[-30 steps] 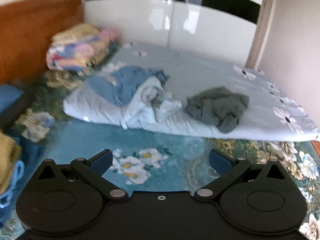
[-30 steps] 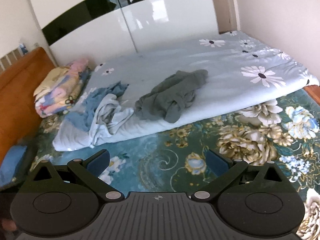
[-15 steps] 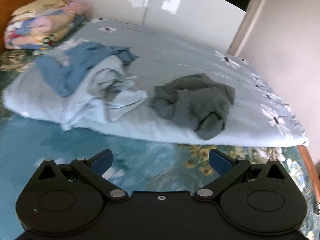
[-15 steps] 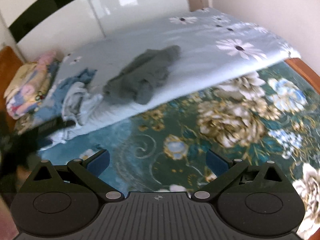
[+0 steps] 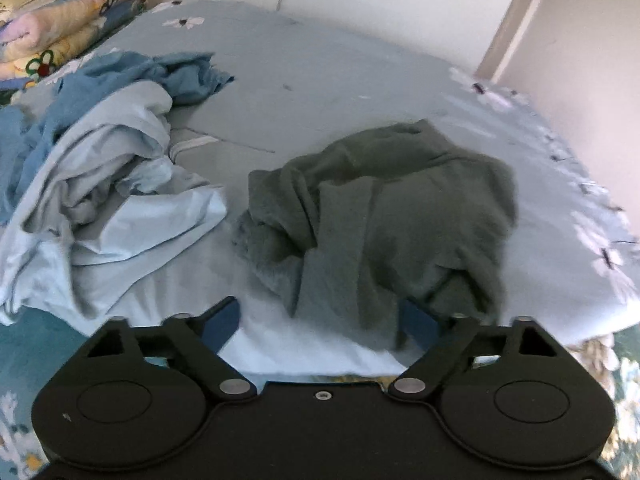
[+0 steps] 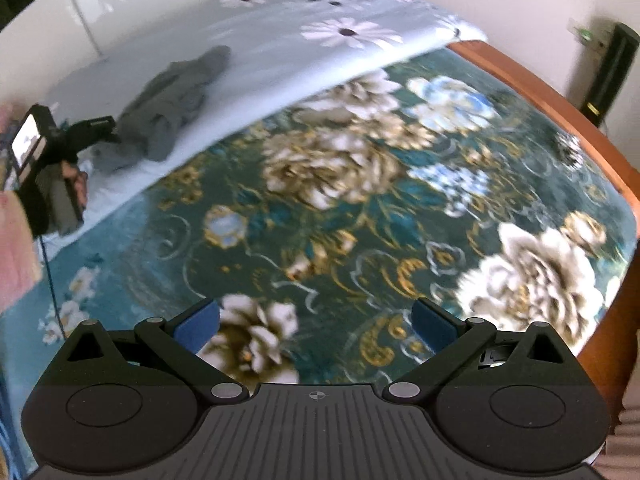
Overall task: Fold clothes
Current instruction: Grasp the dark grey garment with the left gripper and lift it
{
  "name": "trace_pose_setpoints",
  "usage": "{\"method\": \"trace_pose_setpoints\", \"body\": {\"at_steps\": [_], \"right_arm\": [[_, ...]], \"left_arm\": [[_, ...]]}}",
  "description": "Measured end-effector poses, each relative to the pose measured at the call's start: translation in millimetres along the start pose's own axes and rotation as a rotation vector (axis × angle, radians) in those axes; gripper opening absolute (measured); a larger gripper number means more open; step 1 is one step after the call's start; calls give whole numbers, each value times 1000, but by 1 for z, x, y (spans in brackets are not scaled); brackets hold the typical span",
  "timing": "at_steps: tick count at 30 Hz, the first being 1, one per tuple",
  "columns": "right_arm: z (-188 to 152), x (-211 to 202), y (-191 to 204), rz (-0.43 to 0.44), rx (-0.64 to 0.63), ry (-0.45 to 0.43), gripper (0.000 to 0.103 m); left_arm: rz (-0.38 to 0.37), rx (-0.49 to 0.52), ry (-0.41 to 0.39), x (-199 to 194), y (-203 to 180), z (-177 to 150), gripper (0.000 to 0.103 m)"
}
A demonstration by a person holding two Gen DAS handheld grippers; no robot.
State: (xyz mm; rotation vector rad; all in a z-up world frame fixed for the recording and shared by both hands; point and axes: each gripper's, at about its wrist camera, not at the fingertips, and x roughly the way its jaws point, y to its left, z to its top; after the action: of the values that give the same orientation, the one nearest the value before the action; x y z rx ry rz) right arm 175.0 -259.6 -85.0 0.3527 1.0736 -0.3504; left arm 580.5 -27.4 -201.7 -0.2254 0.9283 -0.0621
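Observation:
A crumpled grey-green garment (image 5: 400,208) lies on a light blue sheet (image 5: 320,80) spread over the bed. My left gripper (image 5: 318,324) is at the garment's near edge. Its jaws are closing, and a fold of the garment hangs between them. The right pad is partly behind the cloth and the left pad stands apart from it. The right wrist view shows the same garment (image 6: 172,100) far left, with the left gripper (image 6: 105,128) reaching it. My right gripper (image 6: 316,326) is open over the floral bedspread (image 6: 360,200), with nothing between its fingers.
Left of the grey garment lies a pile with a pale blue garment (image 5: 112,184) and a darker blue one (image 5: 160,76). Folded quilts (image 5: 60,20) sit at the far left. A wall (image 5: 580,80) bounds the right, and the wooden bed edge (image 6: 580,128) curves there.
The left gripper has come forward and down to the grey garment and its jaws have narrowed. The right gripper has tipped down and rolled, and now faces the bedspread.

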Motion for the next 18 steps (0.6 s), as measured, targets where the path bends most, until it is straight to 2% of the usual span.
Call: {"method": "trace_pose_setpoints", "body": {"at_steps": [1,3,5,9,13,18], "right_arm": [[0,-1,-2,-6,1,3,103],[1,-3,-5,-27,2,-4,103],[3,-5,-7,-33,13,-14,103],[5,-6,-9,-41,21,-18,103],[7,-1,-7,-35,23,-13,103],[12,1,5,9,-7,-17,103]], "left_arm": [[10,-6,16,9,0,2,67],[20,-20,51,25,2,5,39],[26,-39,63,35,3,8,37],[-11,-85,31,33,7,11,8],[-61,-118,-53,5,15,12,6],[-187,-171,-134,-46,34,15,6]]}}
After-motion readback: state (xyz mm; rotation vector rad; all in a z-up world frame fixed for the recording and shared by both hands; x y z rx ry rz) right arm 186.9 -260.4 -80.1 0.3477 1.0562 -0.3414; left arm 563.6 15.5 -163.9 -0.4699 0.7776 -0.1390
